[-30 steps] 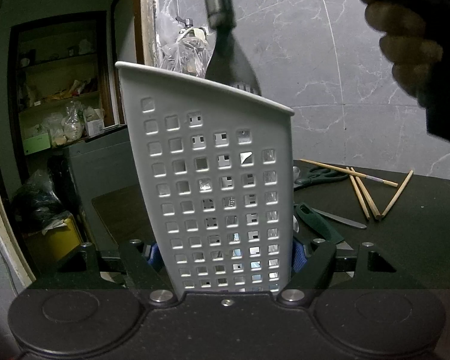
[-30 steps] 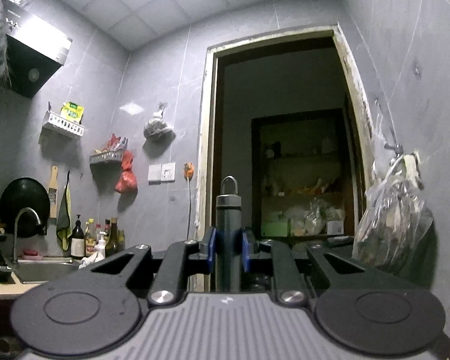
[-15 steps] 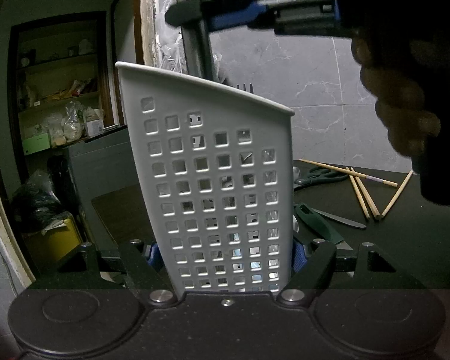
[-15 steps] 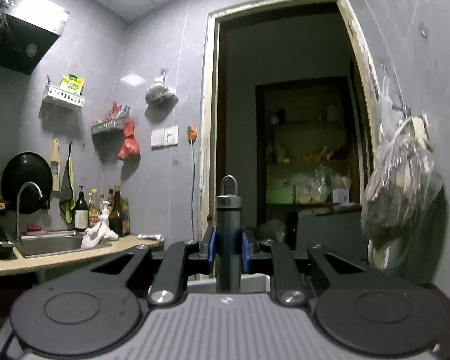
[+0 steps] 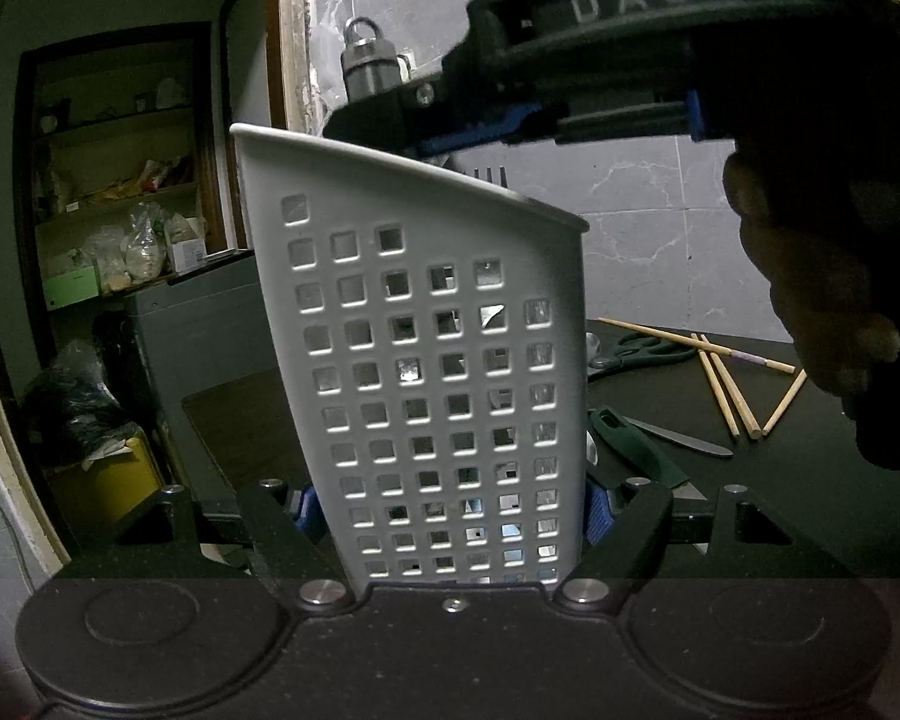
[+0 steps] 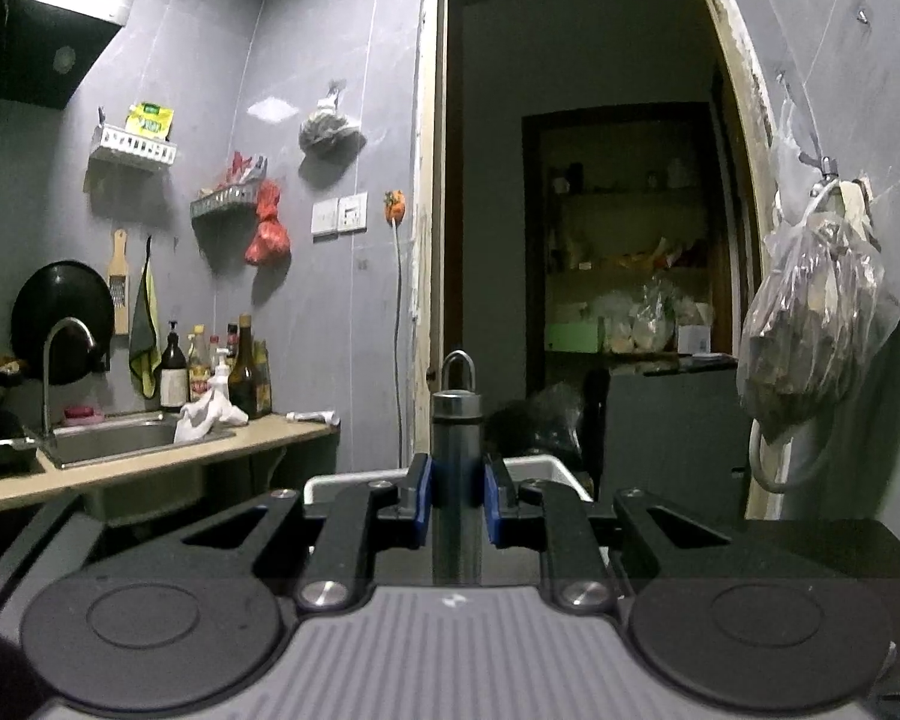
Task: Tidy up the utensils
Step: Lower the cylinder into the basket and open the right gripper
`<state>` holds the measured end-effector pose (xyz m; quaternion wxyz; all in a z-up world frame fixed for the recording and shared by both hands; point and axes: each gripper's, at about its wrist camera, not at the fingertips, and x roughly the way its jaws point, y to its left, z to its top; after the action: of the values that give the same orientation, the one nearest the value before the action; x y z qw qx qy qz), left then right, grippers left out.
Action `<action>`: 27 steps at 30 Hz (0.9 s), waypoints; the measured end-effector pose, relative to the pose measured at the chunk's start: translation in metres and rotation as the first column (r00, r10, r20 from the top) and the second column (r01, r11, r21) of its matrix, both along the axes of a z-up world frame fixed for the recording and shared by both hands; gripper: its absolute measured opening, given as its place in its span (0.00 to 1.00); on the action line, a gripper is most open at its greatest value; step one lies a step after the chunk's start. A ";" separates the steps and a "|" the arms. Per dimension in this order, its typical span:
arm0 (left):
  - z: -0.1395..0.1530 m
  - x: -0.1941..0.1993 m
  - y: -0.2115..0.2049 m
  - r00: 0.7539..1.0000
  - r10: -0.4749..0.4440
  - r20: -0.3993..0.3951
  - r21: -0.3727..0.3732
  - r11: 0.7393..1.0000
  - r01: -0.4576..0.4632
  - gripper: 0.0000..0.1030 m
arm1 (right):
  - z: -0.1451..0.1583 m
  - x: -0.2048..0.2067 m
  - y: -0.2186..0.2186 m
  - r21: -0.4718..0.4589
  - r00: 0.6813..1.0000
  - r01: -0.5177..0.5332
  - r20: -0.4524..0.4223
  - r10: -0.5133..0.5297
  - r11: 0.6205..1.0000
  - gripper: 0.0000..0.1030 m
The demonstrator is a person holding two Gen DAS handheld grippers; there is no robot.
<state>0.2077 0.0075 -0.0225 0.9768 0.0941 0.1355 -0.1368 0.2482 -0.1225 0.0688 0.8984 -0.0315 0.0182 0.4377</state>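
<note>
A white perforated utensil holder stands upright on the dark table, and my left gripper is shut on its lower sides with the blue pads. Just above its rim, my right gripper is shut on the grey handle of a spatula, whose lower part is hidden inside the holder. In the right wrist view that gripper clamps the upright handle, its hanging ring on top, with the holder's rim just beyond. Fork tines stick up from the holder.
Loose chopsticks, green-handled scissors and a green-handled knife lie on the table right of the holder. A person's hand holds the right gripper. A plastic bag hangs on the tiled wall; a sink counter stands far left.
My right gripper has come down over the holder with the spatula. The spatula's head has sunk out of sight inside. The left gripper and holder have stayed still.
</note>
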 end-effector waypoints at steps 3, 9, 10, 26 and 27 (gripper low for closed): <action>0.000 0.000 0.000 1.000 0.000 0.000 0.000 1.000 0.000 0.75 | -0.003 -0.001 0.001 -0.018 1.000 -0.003 -0.007 0.003 1.000 0.20; 0.000 0.000 0.000 1.000 0.000 0.000 0.000 1.000 0.000 0.75 | -0.008 -0.002 -0.001 -0.044 1.000 0.000 -0.019 -0.001 0.999 0.20; 0.000 0.000 0.000 1.000 0.000 0.000 0.000 1.000 0.000 0.75 | -0.007 -0.003 -0.001 -0.044 1.000 -0.001 -0.022 0.000 0.999 0.22; 0.000 0.000 0.000 1.000 0.003 0.000 0.000 1.000 -0.003 0.75 | 0.010 -0.025 -0.042 0.044 0.994 0.088 0.056 -0.090 0.995 0.96; 0.000 0.000 0.000 1.000 0.004 0.000 0.000 1.000 -0.004 0.75 | 0.011 -0.027 -0.046 0.049 0.993 0.103 0.057 -0.106 0.993 0.97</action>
<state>0.2080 0.0072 -0.0229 0.9770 0.0939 0.1357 -0.1350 0.2215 -0.1684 0.0798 0.9207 -0.0227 -0.0169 0.3893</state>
